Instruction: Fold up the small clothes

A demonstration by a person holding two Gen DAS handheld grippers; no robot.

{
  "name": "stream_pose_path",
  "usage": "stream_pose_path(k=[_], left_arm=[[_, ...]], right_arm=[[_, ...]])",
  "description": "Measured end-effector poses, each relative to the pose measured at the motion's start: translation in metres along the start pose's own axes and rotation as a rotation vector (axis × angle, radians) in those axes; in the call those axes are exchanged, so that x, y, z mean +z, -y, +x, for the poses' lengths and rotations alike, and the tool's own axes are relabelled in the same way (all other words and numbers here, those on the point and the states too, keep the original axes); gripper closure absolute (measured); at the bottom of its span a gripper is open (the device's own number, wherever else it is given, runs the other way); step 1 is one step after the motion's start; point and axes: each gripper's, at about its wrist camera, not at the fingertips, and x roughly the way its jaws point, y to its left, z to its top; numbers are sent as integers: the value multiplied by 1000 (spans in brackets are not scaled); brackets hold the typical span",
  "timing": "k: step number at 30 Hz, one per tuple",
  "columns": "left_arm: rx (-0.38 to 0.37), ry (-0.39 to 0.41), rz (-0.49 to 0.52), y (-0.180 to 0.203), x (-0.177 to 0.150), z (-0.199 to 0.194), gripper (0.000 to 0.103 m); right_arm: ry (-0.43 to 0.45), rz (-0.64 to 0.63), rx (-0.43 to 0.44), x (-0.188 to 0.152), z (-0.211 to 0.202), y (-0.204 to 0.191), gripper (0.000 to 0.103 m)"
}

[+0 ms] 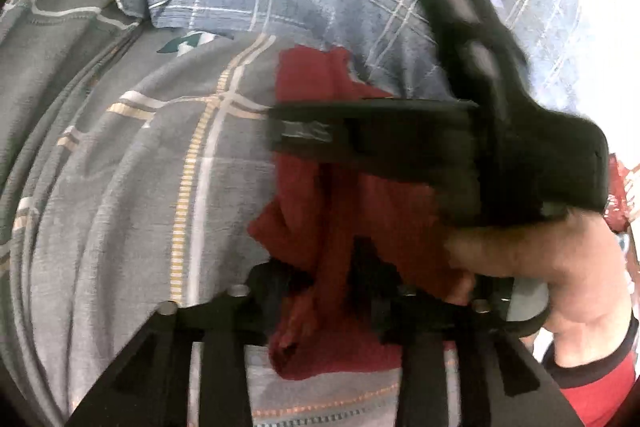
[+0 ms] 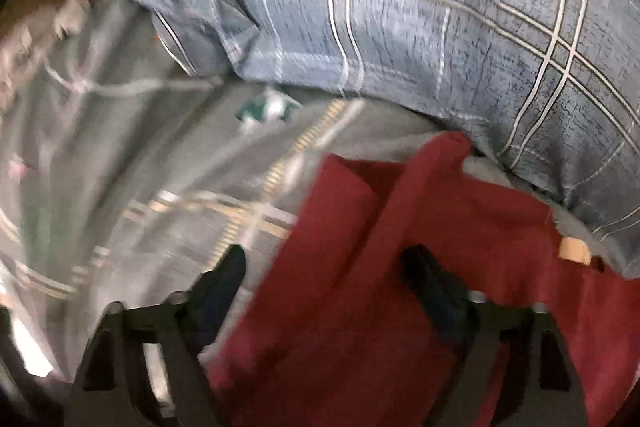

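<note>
Left gripper (image 1: 334, 291): jaws apart, bunched red garment (image 1: 308, 239) between them, pads not seen pressing it.

Right gripper (image 2: 332, 267): jaws apart over the same red garment (image 2: 400, 267); one finger (image 2: 224, 279) rests on the grey bedsheet (image 2: 140, 167), the other on red cloth.

In the left wrist view the right gripper (image 1: 400, 135) crosses above the garment, held by a hand (image 1: 540, 259) with a red, dark-edged sleeve (image 1: 600, 379).

Garment lies rumpled on the grey checked bedsheet (image 1: 120, 167). Beyond it, a blue plaid pillow (image 2: 440, 27), its edge touching the red cloth.
</note>
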Motion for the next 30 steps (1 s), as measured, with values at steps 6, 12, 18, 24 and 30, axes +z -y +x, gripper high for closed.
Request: stream_pose_path(k=[6, 12, 18, 24, 30], left_arm=[[36, 18, -7, 4, -1, 4, 37], [-4, 53, 90, 37, -7, -12, 86], [-85, 115, 224, 108, -7, -50, 87], [-163, 83, 390, 200, -10, -41, 87], [-222, -34, 430, 264, -21, 17, 87]], right_arm=[[71, 58, 85, -12, -18, 23, 72], [113, 99, 145, -20, -34, 37, 77], [213, 120, 170, -37, -97, 80, 81], [286, 174, 83, -66, -164, 155, 83], [266, 316, 4, -104, -168, 231, 83]])
